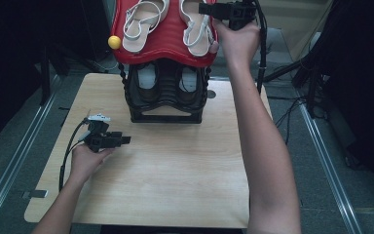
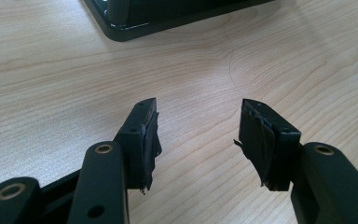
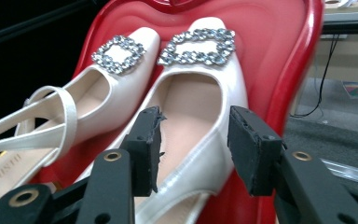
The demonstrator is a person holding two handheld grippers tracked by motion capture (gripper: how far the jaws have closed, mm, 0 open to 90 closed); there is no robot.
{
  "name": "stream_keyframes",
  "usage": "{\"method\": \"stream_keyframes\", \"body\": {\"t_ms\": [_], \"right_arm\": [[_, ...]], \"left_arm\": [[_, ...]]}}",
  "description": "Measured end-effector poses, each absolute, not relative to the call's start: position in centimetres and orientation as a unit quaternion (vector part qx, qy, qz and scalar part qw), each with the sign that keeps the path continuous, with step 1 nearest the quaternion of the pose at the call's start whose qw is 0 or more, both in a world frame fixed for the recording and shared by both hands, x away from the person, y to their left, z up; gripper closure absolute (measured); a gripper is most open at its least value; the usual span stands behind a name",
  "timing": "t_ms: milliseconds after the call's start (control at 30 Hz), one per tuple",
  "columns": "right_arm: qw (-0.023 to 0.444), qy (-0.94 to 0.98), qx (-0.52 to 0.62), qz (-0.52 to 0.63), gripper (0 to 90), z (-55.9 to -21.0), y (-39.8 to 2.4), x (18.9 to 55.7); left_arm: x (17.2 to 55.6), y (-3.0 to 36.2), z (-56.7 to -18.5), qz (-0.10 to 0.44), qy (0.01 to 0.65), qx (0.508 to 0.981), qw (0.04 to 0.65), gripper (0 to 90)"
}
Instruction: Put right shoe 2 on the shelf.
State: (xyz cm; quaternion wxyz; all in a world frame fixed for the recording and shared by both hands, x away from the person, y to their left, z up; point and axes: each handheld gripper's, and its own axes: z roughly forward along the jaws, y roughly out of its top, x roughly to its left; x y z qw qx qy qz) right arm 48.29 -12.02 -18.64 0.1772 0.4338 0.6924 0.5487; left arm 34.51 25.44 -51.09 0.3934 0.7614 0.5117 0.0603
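Red plastic forms the top shelf (image 1: 168,46) of a shoe rack (image 1: 165,105) that stands at the far middle of the pale wooden worktop (image 1: 175,180). Two white shoes are laid on that shelf: the left shoe (image 1: 143,22) and the right shoe (image 1: 196,27), each with a sparkling square buckle at the toe, as is seen in the right gripper view, where the buckle of the right shoe (image 3: 198,46) lies just beside that of the left one (image 3: 119,53). A second pair of shoes (image 1: 168,80) is kept on the black lower tier of the rack. A small yellow ball (image 1: 114,42) is fixed at the shelf's left edge.

The right gripper (image 1: 209,8) is held up at the right side of the red shelf, over the right shoe. Its fingers (image 3: 144,149) are set apart on either side of that shoe's outer edge; the white side wall is seen between them, but whether a pad touches it cannot be told.

The left gripper (image 1: 125,140) is rested low over the worktop, left of the rack and well apart from the shoes. Its fingers (image 2: 142,140) are spread wide with only bare wood between them, and the rack's black base (image 2: 168,18) is seen just beyond.
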Motion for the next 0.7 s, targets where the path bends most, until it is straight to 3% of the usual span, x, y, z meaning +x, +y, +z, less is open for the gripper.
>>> {"method": "stream_keyframes", "body": {"t_ms": [700], "right_arm": [[0.192, 0.678, 0.438, 0.558, 53.0, -19.0, -14.4, 47.5]], "left_arm": [[34.5, 25.3, -51.1, 0.065, 0.508, 0.764, 0.392, 47.7]]}}
